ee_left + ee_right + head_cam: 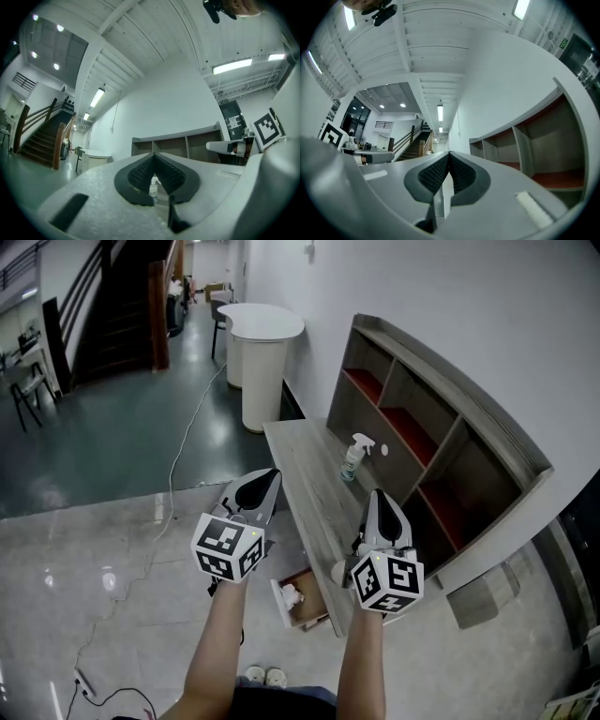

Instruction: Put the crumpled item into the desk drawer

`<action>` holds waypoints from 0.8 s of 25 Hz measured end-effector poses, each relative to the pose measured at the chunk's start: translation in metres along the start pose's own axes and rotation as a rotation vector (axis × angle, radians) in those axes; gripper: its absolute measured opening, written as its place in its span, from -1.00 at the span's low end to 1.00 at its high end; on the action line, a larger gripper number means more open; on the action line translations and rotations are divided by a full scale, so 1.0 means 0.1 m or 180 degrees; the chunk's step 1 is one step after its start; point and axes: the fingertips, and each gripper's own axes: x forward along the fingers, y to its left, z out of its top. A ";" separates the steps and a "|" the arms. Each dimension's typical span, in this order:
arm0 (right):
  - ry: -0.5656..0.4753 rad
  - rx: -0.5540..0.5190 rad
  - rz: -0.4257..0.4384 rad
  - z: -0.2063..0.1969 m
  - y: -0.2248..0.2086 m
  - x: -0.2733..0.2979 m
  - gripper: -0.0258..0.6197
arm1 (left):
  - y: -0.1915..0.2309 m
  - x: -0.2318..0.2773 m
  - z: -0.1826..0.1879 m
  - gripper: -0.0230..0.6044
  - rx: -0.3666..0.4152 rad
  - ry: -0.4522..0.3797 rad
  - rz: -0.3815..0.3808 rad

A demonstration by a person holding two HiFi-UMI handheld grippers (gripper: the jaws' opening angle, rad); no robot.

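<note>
A white crumpled item [292,595] lies inside the open drawer [307,613] under the grey desk [302,460]. My left gripper [273,474] is raised above the desk's front edge, left of the drawer, and its jaws [153,155] meet at the tip with nothing between them. Over the desk, to the right of the drawer, my right gripper [376,493] is also up. Its jaws [449,153] are shut and hold nothing. Both grippers point towards the far end of the desk.
A spray bottle [352,457] stands on the desk ahead of the grippers, seen past the left jaws as the bottle [153,190]. An open shelf unit [441,427] lines the wall at right. A white rounded counter [262,343] stands beyond the desk. A cable [178,465] runs over the floor at left.
</note>
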 end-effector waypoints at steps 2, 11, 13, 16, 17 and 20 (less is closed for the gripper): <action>-0.0006 0.0035 0.0037 0.01 0.03 -0.03 -0.89 | 0.00 -0.03 0.03 -0.92 -0.0004 -0.0009 0.0011; -0.0004 0.0051 0.0113 0.02 0.12 -0.10 -0.89 | -0.03 -0.14 0.01 -0.92 0.0004 0.0023 0.0017; 0.0004 0.0058 0.0117 0.01 0.11 -0.10 -0.89 | -0.03 -0.13 0.00 -0.92 0.0001 0.0030 0.0016; 0.0008 0.0050 0.0131 0.00 0.10 -0.10 -0.89 | -0.05 -0.12 -0.01 -0.92 -0.0001 0.0035 0.0012; 0.0011 0.0047 0.0137 0.00 0.11 -0.10 -0.89 | -0.05 -0.12 -0.02 -0.92 -0.0002 0.0036 0.0013; 0.0021 0.0051 0.0153 -0.01 0.13 -0.11 -0.89 | -0.06 -0.14 -0.04 -0.92 -0.0005 0.0051 0.0011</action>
